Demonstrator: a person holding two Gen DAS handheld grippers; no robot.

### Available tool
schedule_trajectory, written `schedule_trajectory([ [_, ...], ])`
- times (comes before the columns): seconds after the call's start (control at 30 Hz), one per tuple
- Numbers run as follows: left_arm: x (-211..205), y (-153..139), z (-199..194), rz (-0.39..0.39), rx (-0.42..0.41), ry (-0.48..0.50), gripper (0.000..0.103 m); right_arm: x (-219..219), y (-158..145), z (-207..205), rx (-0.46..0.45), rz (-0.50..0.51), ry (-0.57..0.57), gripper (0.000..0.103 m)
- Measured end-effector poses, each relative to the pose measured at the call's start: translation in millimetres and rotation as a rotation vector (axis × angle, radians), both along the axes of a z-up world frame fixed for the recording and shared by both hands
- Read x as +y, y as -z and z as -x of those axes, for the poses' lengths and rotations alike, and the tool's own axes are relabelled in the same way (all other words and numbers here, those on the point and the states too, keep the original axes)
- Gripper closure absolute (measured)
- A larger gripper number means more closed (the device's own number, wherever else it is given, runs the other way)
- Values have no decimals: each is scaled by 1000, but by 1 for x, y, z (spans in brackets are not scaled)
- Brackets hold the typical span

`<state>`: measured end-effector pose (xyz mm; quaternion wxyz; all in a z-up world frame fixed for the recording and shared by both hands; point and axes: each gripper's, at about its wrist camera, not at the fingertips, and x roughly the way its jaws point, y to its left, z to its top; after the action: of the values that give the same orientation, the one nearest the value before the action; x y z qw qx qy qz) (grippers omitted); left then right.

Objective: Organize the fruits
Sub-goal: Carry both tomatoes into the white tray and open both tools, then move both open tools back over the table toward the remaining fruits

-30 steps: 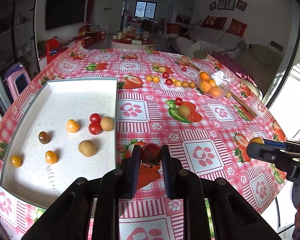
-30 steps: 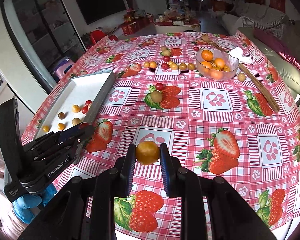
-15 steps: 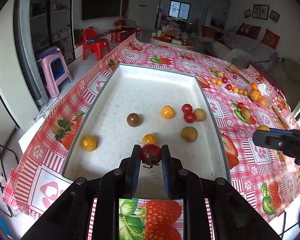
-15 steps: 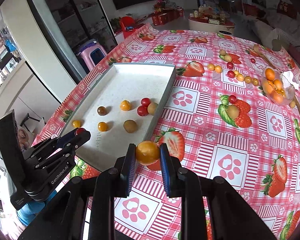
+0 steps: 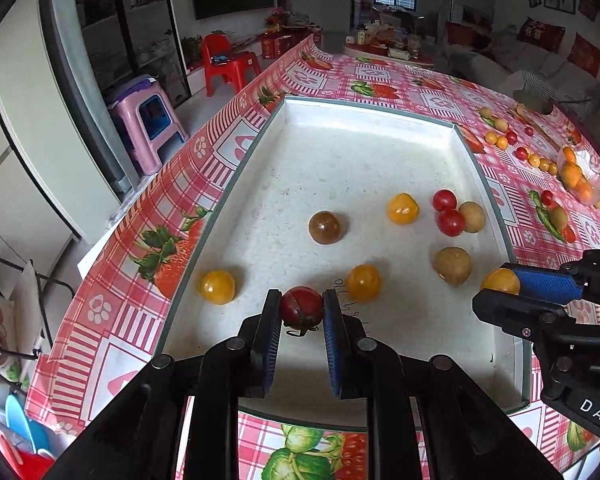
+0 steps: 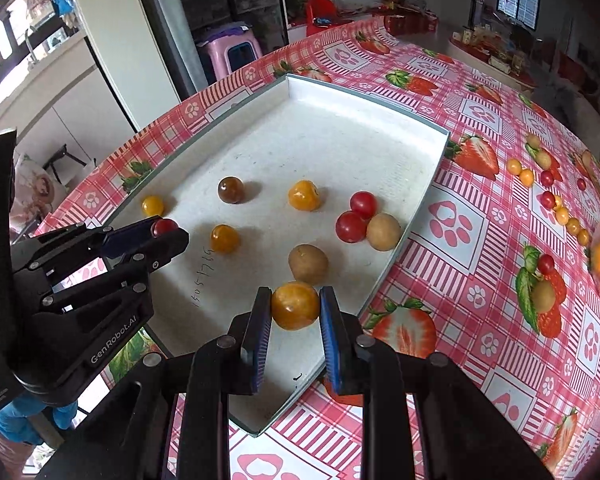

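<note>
- Both grippers have swung from over the tablecloth (image 6: 452, 216) to above the white tray (image 5: 364, 168).
- Left gripper (image 5: 302, 312) pinches a red tomato (image 5: 302, 307); right gripper (image 6: 295, 312) pinches a yellow tomato (image 6: 295, 305), both over the tray's near end.
- Step: placing. Next, lower and release into bare spots clear of the fruit lying there.

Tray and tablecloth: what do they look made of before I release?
Tray: looks like a rigid white board or foam base with a matte, speckled, slightly stained floor and thin grey-green rim; handwriting is inked on it. Tablecloth: probably wipeable plastic or oilcloth, since the printed strawberry check shows a soft sheen and drapes smoothly over the edge.
</note>
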<state>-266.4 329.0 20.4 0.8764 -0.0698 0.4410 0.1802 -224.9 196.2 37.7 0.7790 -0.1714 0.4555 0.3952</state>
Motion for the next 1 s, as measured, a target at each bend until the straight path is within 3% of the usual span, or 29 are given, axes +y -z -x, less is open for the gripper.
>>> schedule_trajectory([
  [0.27, 2, 9, -4, -34, 79, -73, 81, 9, 18, -7, 59, 7, -80, 77],
  [0.53, -1, 12, -2, -55, 91, -96, 81, 18, 25, -2, 34, 32, -139, 75],
  [0.63, 0, 12, -2, -57, 89, -93, 80, 13, 21, -1, 40, 8, -136, 53],
  [0.67, 0, 11, -3, -61, 92, -91, 73, 10, 16, -1, 37, -7, -127, 42],
  [0.7, 0, 11, -3, -67, 92, -88, 47, 5, 11, 0, 30, -29, -121, 35],
  [0.77, -1, 5, 0, -94, 58, -88, 20, -8, -1, 2, 18, -62, -98, 25],
  [0.87, -4, -5, 1, -101, 27, -38, 20, -36, -17, 2, 1, -119, -35, 23],
  [1.0, -17, -25, 1, -69, -28, 15, 20, -84, -19, -17, 53, -160, 116, 23],
])
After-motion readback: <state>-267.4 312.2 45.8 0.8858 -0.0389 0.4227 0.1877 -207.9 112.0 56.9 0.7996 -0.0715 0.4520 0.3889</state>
